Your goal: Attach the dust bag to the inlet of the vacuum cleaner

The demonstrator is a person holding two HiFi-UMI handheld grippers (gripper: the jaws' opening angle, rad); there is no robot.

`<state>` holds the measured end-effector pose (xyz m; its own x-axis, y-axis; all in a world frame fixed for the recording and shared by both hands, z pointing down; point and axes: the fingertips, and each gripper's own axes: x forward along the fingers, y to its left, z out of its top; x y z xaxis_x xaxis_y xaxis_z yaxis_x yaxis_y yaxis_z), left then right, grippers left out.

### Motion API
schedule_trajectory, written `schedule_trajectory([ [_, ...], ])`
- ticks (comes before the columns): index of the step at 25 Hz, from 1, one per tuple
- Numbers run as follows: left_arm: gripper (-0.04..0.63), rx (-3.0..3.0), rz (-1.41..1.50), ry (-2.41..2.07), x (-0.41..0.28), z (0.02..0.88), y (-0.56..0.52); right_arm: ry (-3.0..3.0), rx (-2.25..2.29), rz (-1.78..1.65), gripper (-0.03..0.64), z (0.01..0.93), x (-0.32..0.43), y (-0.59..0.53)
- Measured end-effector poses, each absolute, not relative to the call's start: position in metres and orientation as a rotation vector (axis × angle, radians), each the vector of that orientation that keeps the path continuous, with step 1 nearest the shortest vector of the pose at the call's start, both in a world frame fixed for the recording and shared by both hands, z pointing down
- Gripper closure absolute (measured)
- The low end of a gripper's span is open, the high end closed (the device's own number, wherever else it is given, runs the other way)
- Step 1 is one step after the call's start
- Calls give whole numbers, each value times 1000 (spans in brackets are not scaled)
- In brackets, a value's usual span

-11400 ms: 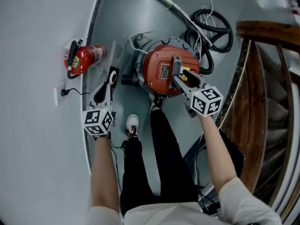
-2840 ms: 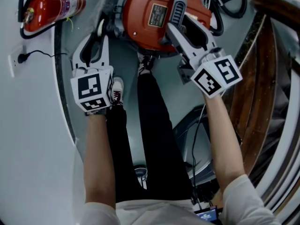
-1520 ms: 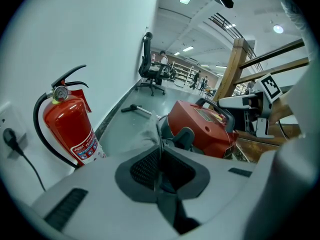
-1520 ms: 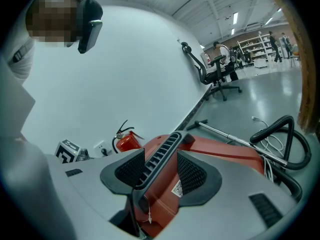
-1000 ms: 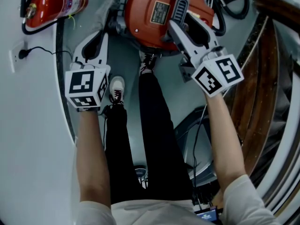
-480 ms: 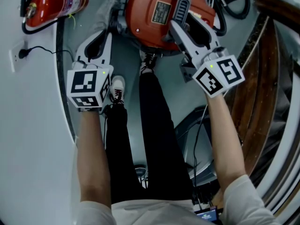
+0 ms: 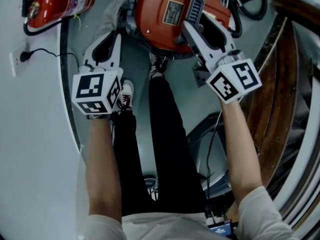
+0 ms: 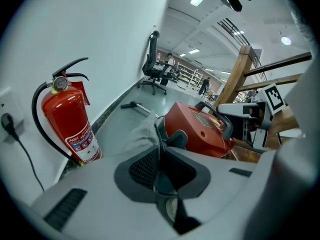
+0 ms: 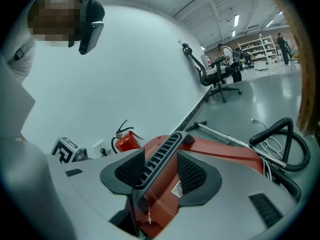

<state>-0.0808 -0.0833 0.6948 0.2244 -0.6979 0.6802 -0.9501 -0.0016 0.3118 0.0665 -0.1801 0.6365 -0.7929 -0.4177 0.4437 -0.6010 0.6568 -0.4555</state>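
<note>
The red vacuum cleaner (image 7: pixel 160 14) stands on the floor ahead of my feet. My right gripper (image 7: pixel 192 21) is shut on its black ribbed handle (image 9: pixel 162 156), one pad on each side. The grey dust bag (image 7: pixel 119 14) lies slumped against the vacuum's left side, beside a black stub (image 8: pixel 176 139) on the body. My left gripper (image 7: pixel 114 34) reaches to the bag. In the left gripper view a thin dark edge of the bag (image 8: pixel 137 136) runs between its pads (image 8: pixel 145 166). These jaws have just been opening, and a narrow gap shows beside that edge.
A red fire extinguisher (image 7: pixel 55 6) leans at the wall on the left, near a socket with a plug (image 7: pixel 20 59). A black hose (image 7: pixel 245 4) coils behind the vacuum. A wooden stair rail (image 7: pixel 280 59) runs along the right. My legs and a shoe (image 7: pixel 125 91) are below.
The left gripper has rolled a little, so its marker cube sits slightly turned. The right gripper stays on the handle and the vacuum has not moved.
</note>
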Motion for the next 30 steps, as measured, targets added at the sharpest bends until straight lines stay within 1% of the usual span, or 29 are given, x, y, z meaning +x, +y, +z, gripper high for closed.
schedule_trajectory([
  [5,551,1775,463,-1515,-81,696,-83,-2577,817,867,400,637,66,-180],
  [9,539,1795,554,-1510,-79,696,-79,-2585,825,852,400,636,67,-180],
  [11,504,1807,587,-1489,-76,694,-75,-2576,814,826,405,635,68,-179],
  [13,488,1819,600,-1458,-74,692,-70,-2558,800,785,405,633,69,-176],
  [20,483,1871,639,-1384,-73,677,-56,-2498,788,755,416,626,83,-151],
  [23,483,1905,676,-1362,-74,670,-53,-2487,786,728,436,619,86,-144],
  [27,486,1947,702,-1346,-77,653,-51,-2502,805,704,496,597,88,-139],
  [30,523,1986,738,-1352,-79,637,-49,-2489,815,647,536,577,90,-133],
])
